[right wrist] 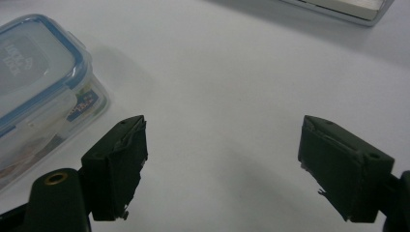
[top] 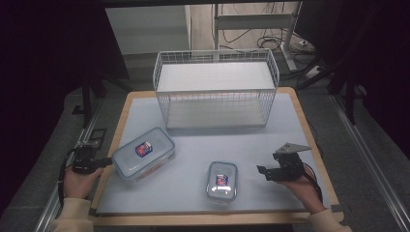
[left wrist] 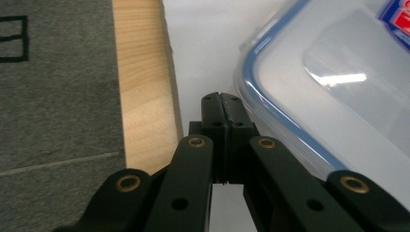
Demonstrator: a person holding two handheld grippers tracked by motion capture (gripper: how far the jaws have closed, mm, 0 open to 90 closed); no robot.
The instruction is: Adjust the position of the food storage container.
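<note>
Clear large container (top: pixel 143 153) blue-rimmed with red-blue label, white wire basket (top: pixel 216 89), black jaws

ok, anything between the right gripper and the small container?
Nothing: in the high view, bare grey mat separates the right gripper from the small lidded container. The right gripper view shows the same, with the fingers apart.

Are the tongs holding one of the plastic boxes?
No, nothing is held. The left tongs are shut beside the big box, with nothing between them. The right tongs are open over the bare mat.

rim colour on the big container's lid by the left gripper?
Blue, around a clear lid. It shows best in the left gripper view.
</note>
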